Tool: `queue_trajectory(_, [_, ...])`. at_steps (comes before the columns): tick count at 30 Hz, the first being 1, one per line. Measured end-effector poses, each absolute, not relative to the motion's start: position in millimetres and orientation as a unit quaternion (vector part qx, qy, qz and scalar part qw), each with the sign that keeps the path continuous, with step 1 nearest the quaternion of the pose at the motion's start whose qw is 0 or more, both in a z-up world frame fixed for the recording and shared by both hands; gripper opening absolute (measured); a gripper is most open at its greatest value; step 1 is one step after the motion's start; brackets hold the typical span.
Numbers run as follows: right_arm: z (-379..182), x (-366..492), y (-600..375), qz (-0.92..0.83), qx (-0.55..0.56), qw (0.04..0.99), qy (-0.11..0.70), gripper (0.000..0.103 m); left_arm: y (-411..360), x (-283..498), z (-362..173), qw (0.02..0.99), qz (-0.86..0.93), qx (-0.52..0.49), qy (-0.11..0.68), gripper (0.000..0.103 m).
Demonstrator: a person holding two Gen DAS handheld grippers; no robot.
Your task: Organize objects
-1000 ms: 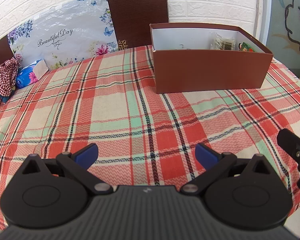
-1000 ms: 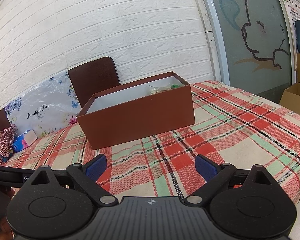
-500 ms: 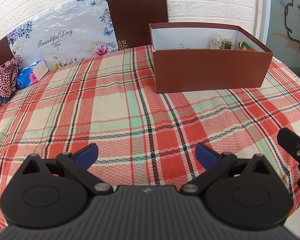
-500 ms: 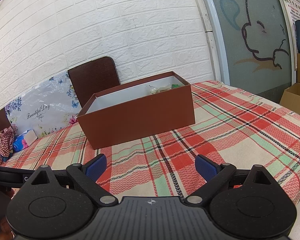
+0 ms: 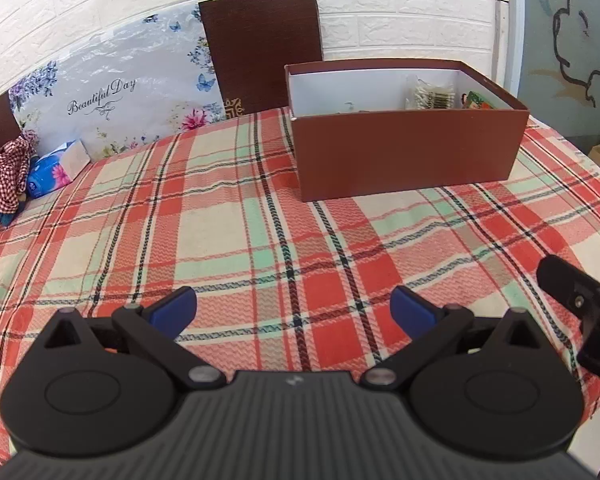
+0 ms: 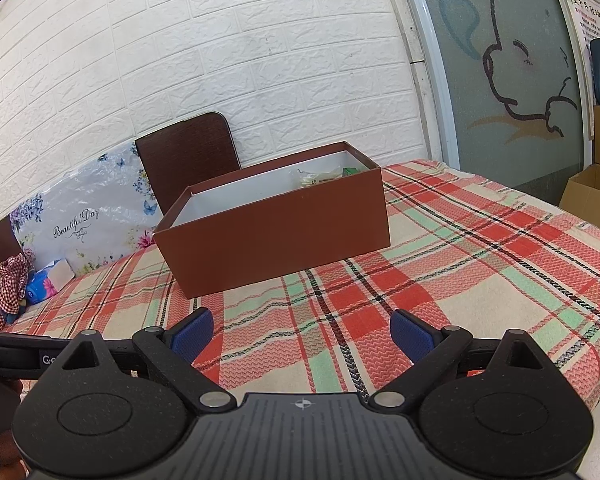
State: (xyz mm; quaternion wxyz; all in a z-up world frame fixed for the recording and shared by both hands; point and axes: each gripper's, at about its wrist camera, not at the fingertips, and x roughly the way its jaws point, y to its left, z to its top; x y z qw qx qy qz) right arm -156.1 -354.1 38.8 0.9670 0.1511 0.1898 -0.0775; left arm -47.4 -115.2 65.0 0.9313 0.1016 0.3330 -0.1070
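Two grippers hung over the plaid tablecloth [image 5: 228,216].
The left gripper [image 5: 293,312] and right gripper [image 6: 301,334] were spread wide and empty, near the open brown cardboard box [image 6: 276,236].

Mostly matt stuff here

Woven plaid cloth [image 5: 228,240] over the bench, matt cardboard box [image 5: 404,160], upper right; glossy plastic floral bag [image 5: 112,96], upper left.

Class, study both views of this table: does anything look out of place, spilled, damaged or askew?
Little stands out. The brown box sits upright with items inside. Only a checked cloth lies crumpled beside a blue tissue pack at the table's far left edge. Both grippers are open and hold nothing.
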Motion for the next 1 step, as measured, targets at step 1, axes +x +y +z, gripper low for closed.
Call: queue_trajectory(1, [38.7,-156.1,-353.8,-0.078,0.151,0.967,0.189,0.096,-115.3,-46.0,65.0,0.930,-0.109,0.099,0.336,0.103])
